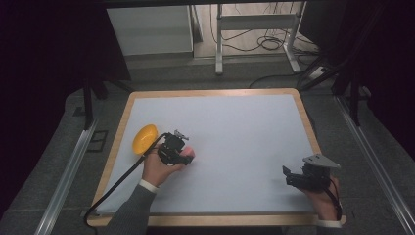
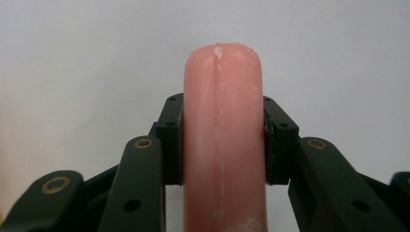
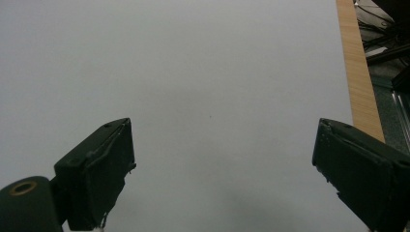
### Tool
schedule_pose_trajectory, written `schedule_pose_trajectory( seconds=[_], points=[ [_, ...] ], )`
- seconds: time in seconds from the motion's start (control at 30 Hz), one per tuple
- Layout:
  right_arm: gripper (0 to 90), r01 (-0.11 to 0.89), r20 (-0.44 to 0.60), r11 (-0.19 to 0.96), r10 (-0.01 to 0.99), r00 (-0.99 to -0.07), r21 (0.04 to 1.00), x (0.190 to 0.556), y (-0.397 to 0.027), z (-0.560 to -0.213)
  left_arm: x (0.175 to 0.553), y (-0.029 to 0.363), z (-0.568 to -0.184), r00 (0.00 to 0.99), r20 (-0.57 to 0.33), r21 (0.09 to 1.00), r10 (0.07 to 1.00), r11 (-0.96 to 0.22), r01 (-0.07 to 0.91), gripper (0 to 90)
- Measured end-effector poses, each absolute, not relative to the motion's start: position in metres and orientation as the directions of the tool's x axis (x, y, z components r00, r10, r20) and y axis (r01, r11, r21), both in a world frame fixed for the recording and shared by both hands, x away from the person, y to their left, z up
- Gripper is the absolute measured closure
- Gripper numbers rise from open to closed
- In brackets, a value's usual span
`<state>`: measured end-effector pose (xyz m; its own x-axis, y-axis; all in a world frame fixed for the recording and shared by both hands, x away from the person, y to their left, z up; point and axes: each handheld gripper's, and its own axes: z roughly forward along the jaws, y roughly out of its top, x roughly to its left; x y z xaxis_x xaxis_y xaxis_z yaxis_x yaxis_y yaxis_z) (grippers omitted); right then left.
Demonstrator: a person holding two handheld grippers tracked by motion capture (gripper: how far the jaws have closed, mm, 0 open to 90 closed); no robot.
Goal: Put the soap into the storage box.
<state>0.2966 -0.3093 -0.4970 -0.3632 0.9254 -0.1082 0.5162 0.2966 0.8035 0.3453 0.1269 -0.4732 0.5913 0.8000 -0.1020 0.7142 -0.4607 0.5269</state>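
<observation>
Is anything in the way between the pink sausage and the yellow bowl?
Nothing visible is. The left gripper is shut on the sausage, and the bowl sits close beside it on the table. Just bare white surface lies between them.

one pink sausage (image 2: pixel 223 140), one yellow bowl (image 1: pixel 145 138), two tools

No writing, label, brand mark or number can be read anywhere in these pictures. The pink sausage-shaped piece (image 2: pixel 223 140), the yellow bowl (image 1: pixel 145 138) and the white sheet (image 1: pixel 235 142) on the counter all bear plain, unmarked surfaces.
</observation>
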Motion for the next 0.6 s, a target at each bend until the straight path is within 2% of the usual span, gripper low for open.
schedule_pose_trajectory(
  seconds=[0.6],
  points=[
    [7.5,0.518,-0.110,0.296,0.927,-0.359,0.803,0.297,-0.311,-0.497,0.346,0.143,-0.458,0.578,-0.097,0.548,0.810,-0.441,0.711,60.1]
  ],
)
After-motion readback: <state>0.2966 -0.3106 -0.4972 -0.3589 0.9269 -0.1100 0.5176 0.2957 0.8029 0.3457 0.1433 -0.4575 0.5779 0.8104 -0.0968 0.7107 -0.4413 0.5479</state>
